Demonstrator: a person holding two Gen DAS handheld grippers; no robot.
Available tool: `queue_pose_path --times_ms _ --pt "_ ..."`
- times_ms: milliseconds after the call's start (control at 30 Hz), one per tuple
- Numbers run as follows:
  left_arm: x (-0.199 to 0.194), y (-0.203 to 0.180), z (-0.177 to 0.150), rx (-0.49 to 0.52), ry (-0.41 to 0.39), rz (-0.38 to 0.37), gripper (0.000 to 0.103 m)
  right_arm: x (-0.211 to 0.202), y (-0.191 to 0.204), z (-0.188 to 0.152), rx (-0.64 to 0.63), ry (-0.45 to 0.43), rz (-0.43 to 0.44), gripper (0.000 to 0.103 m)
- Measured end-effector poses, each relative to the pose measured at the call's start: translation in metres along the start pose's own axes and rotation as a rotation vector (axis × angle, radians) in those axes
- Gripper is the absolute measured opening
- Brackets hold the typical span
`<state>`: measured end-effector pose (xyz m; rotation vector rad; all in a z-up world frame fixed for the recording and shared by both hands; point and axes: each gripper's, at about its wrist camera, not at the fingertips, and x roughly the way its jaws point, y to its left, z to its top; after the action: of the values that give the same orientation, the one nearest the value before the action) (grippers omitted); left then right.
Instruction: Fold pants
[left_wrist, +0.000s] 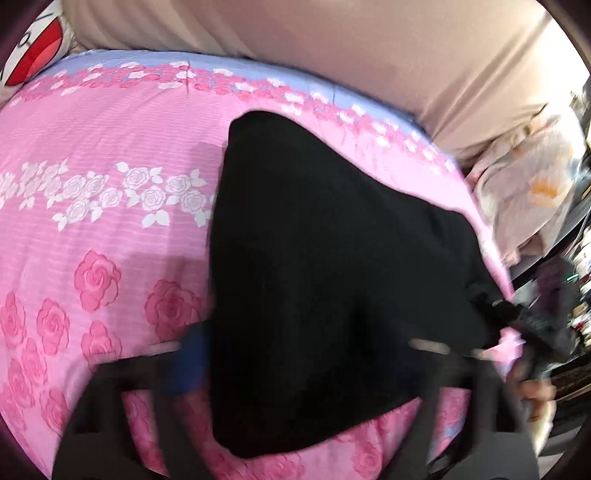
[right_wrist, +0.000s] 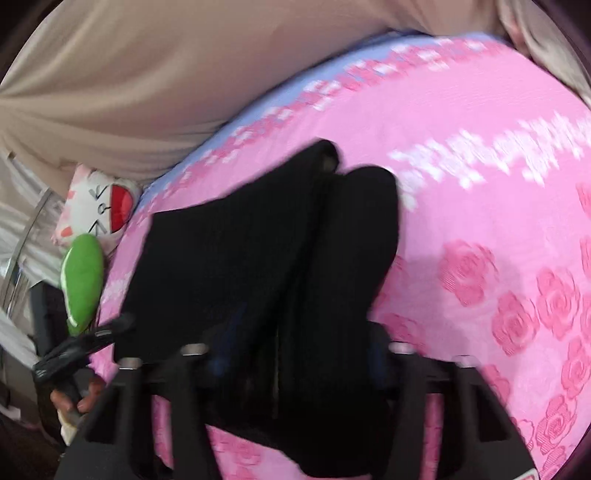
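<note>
Black pants (left_wrist: 325, 266) lie spread on a pink bedspread (left_wrist: 110, 122) printed with roses. In the left wrist view my left gripper (left_wrist: 310, 354) reaches over their near part, its blue-padded fingers (left_wrist: 188, 365) wide apart with the cloth lying flat between them. In the right wrist view the pants (right_wrist: 229, 258) show two legs side by side, running away from me. My right gripper (right_wrist: 299, 354) straddles them, and black cloth fills the gap between its fingers (right_wrist: 376, 354). Blur hides whether those pads press on it. A hand (right_wrist: 74, 402) holds the left gripper at the lower left.
Beige fabric (left_wrist: 369, 48) rises behind the bed. A white cushion with a red cartoon mouth (right_wrist: 103, 203) and a green plush (right_wrist: 83, 280) lie at one bed edge. A pale floral pillow (left_wrist: 524, 184) lies at the other. The bedspread (right_wrist: 498, 221) lies bare beside the pants.
</note>
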<state>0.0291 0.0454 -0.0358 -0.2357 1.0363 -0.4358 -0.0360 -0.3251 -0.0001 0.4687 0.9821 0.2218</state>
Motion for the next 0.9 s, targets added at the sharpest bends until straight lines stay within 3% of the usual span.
queue_pose_path --times_ms 67,133,200,233,267,300,367,600,767,900 --pt "-0.011 0.000 0.005 -0.022 -0.016 -0.016 0.029 -0.019 0.014 0.007 -0.025 -0.041 0.063 0.036" --pt "-0.036 -0.008 0.005 0.025 -0.057 -0.009 0.030 -0.043 0.023 0.009 -0.055 -0.080 0.075 0.036" --pt "-0.044 -0.015 -0.001 0.065 -0.065 0.052 0.048 -0.053 0.015 0.004 -0.053 -0.087 0.035 0.040" --pt "-0.043 -0.015 -0.005 0.072 -0.062 0.075 0.070 -0.047 0.001 -0.001 -0.027 -0.056 -0.001 0.041" --pt "-0.038 -0.016 -0.008 0.079 -0.058 0.097 0.082 -0.037 -0.011 -0.006 -0.003 -0.014 -0.024 0.046" --pt "-0.031 -0.015 -0.012 0.076 -0.042 0.115 0.082 -0.022 -0.026 -0.013 0.052 0.039 -0.052 0.052" --pt "-0.021 -0.016 -0.014 0.068 -0.010 0.103 0.082 -0.022 -0.038 -0.021 0.111 0.011 0.012 0.057" --pt "0.003 -0.027 -0.010 0.060 0.020 0.105 0.089 -0.023 -0.021 -0.022 0.044 0.017 -0.030 0.077" --pt "0.023 -0.037 -0.007 0.062 0.033 0.121 0.098 -0.009 -0.013 -0.023 0.042 0.016 -0.010 0.087" --pt "0.031 -0.036 -0.002 0.043 0.035 0.104 0.098 0.003 -0.007 -0.017 0.018 0.004 -0.009 0.088"
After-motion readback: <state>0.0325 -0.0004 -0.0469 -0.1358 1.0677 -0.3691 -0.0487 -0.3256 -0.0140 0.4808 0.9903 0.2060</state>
